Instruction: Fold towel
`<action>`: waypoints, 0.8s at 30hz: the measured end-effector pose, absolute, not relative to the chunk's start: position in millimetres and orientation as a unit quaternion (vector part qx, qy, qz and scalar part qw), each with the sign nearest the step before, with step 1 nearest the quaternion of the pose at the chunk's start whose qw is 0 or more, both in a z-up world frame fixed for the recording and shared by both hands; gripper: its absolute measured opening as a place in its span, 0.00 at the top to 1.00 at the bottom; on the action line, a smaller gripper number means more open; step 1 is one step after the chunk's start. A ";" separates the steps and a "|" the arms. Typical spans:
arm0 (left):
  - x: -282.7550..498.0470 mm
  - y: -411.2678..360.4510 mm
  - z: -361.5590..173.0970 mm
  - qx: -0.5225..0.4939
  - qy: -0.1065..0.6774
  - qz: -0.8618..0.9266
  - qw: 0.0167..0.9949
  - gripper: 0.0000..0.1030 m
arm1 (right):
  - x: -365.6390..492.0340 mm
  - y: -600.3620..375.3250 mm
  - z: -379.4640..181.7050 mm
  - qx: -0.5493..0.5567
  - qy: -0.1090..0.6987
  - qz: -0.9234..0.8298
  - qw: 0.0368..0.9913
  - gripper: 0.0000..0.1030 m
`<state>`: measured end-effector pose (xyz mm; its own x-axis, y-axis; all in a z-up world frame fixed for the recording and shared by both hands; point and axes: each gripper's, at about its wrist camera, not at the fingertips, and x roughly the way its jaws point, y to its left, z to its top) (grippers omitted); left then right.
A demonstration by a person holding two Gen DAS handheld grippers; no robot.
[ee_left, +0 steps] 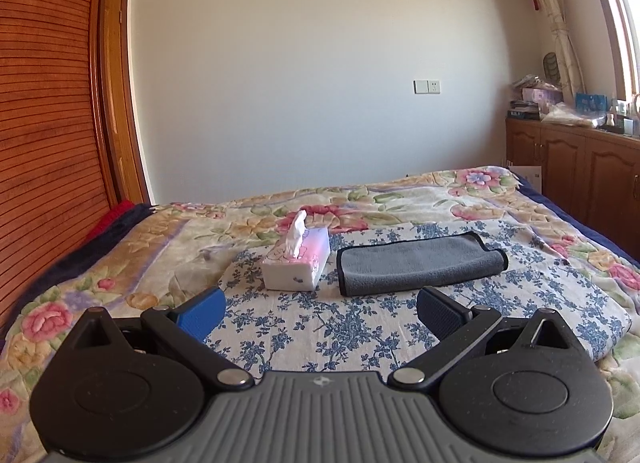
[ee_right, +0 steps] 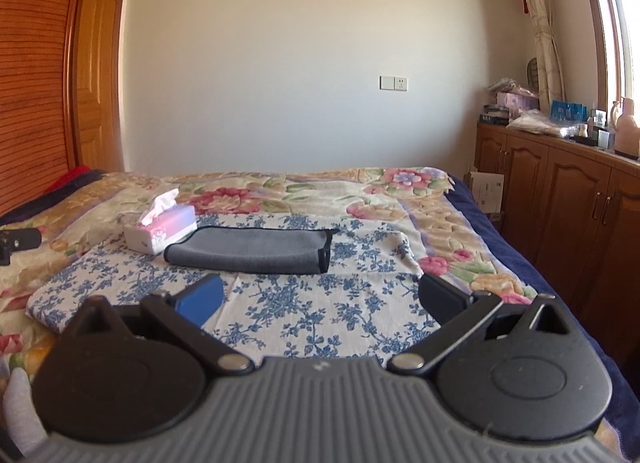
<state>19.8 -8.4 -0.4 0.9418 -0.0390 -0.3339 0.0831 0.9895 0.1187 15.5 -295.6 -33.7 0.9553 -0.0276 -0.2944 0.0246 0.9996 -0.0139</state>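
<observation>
A grey towel (ee_left: 420,263) with a black hem lies folded into a long strip on a blue-flowered white cloth (ee_left: 320,327) on the bed. It also shows in the right wrist view (ee_right: 252,251). My left gripper (ee_left: 320,309) is open and empty, held above the cloth short of the towel. My right gripper (ee_right: 320,297) is open and empty too, also short of the towel and above the cloth (ee_right: 320,311).
A tissue box (ee_left: 296,263) stands just left of the towel, also in the right wrist view (ee_right: 160,229). A wooden headboard (ee_left: 44,135) is at the left. Wooden cabinets (ee_right: 560,191) with clutter on top run along the right. The left gripper's tip (ee_right: 16,241) shows at the far left.
</observation>
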 end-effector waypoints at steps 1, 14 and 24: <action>19.4 -8.2 -0.4 0.065 0.167 -0.031 0.983 0.00 | 15.0 -295.4 -33.5 -0.006 0.147 -0.013 0.989 0.00; 16.3 -3.0 2.8 0.051 0.150 -0.022 0.987 0.00 | 12.0 -299.6 -32.2 0.002 0.132 -0.020 0.991 0.00; 16.9 -3.0 2.5 0.051 0.150 -0.023 0.987 0.00 | 13.4 -298.9 -33.7 0.000 0.137 -0.023 0.990 0.00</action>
